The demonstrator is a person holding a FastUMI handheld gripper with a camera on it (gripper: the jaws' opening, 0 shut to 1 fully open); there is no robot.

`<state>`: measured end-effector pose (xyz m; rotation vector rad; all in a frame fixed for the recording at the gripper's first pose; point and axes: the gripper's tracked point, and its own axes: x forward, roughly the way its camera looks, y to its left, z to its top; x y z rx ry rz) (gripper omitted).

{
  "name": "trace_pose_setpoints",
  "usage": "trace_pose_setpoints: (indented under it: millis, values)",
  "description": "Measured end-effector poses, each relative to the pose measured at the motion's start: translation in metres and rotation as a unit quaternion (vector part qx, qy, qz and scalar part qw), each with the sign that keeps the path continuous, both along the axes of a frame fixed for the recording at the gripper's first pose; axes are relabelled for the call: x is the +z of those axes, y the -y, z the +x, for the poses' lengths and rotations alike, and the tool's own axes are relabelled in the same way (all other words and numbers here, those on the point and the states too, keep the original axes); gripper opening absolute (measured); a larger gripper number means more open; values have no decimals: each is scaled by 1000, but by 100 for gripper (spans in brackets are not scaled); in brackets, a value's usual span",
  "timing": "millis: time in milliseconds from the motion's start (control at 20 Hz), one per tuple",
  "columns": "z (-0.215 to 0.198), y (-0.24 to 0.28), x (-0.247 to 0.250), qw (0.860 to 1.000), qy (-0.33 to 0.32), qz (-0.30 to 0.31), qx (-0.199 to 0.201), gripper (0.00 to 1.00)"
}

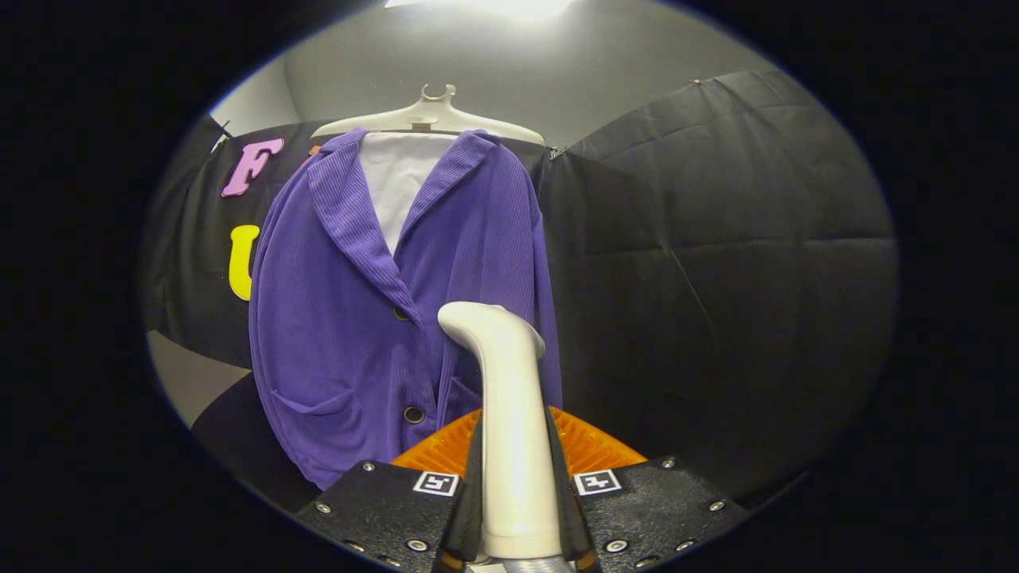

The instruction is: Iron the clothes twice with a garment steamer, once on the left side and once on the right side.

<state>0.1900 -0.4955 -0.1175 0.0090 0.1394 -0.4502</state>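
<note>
Black cloth wall fills the right and far left of the frame, pale wall and a ceiling light on top; the purple jacket (382,318) hangs centre-left on a white hanger (430,119) over a white shirt (396,179). Your gripper (513,509) has its fingers clamped on the white steamer (505,414) handle at bottom centre, head up against the jacket's right front. Judging by looks: steamer is rigid, smooth, likely slippery, so stay gripped mid-handle; jacket is soft ribbed cloth and will swing, so press lightly.
</note>
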Motion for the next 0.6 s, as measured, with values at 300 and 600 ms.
trace_pose_setpoints:
  millis: [300, 600]
  values:
    - [-22, 3, -42, 999, -36, 11, 2, 38]
    - [-38, -8, -75, 997, -62, 35, 21, 38]
